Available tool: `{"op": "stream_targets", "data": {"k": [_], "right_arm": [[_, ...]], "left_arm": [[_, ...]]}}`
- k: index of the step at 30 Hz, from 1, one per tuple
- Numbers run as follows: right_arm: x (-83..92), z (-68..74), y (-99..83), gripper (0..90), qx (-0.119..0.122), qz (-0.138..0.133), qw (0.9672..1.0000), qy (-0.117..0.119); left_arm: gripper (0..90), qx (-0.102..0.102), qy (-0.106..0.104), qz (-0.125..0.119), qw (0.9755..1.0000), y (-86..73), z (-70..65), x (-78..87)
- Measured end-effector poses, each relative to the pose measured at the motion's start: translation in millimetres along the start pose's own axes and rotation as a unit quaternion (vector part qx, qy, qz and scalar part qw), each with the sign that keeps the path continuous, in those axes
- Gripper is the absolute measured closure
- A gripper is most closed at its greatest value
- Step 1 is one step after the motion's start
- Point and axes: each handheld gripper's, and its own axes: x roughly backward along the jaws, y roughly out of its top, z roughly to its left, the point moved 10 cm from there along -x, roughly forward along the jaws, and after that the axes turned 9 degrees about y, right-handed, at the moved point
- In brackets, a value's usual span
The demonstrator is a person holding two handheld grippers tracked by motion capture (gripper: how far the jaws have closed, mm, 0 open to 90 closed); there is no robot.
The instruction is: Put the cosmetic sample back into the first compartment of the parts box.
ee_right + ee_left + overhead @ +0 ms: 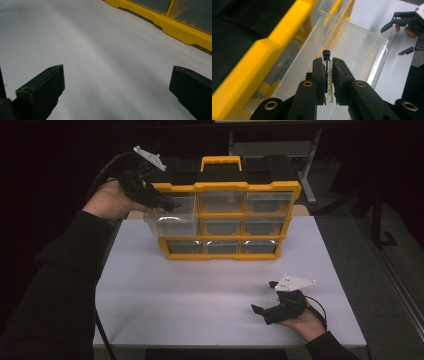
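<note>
In the high view the small thing in the left claw (169, 206) cannot be made out at all — the claw's dark body and the hand behind it cover it, and the room beyond the counter (200, 290) is too dark to read. The left gripper view cuts the organiser (262, 52) down to a slanting yellow edge and a black top, and the lower end of the glass vial (328, 82) sinks out of sight between the pads. What the vial holds is hard to tell; only a thin dark line runs down inside the glass.

The left claw (328, 72) is closed almost fully, its two black pads pressing the vial's sides from left and right. The vial's long axis runs along the jaws, away from the hand, with its small black cap (326, 53) sticking out just past the fingertips. Directly ahead of and below this claw sits a clear plastic drawer (362, 50), pulled out from the organiser's left column; the vial's cap hangs over its open inside, apart from its walls.

The right claw (117, 82) rests low over the bare counter — its jaws stand wide apart with nothing between them. The organiser's yellow base (175, 27) lies well ahead of it, up and to the right.
</note>
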Motion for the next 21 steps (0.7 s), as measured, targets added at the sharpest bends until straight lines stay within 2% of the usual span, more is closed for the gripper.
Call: {"op": "stream_targets", "data": {"k": [3, 7, 8, 14, 21], "right_arm": [[0.3, -0.1, 0.0, 0.0, 0.000, -0.001, 1.0000, 0.000], [0.5, -0.6, -0.4, 0.0, 0.000, 0.000, 1.0000, -0.001], [0.6, -0.6, -0.3, 0.0, 0.001, 0.000, 1.0000, -0.001], [0.6, -0.5, -0.3, 0.0, 0.000, 0.000, 1.0000, -0.001], [0.4, -0.6, -0.7, 0.0, 0.001, 0.001, 1.0000, -0.002]], "left_arm": [[80.0, 0.001, 0.000, 0.004, 1.0000, -1.6, 0.1, -3.7], [78.3, 0.007, 0.005, -0.005, 0.9999, -0.1, 3.3, -0.1], [75.5, 0.010, 0.006, -0.008, 0.9999, 0.2, 4.1, 1.2], [68.8, 0.022, 0.004, -0.034, 0.9992, 0.8, 9.4, 18.4], [62.6, 0.044, 0.006, -0.066, 0.9969, -4.2, 17.5, 42.4]]}}
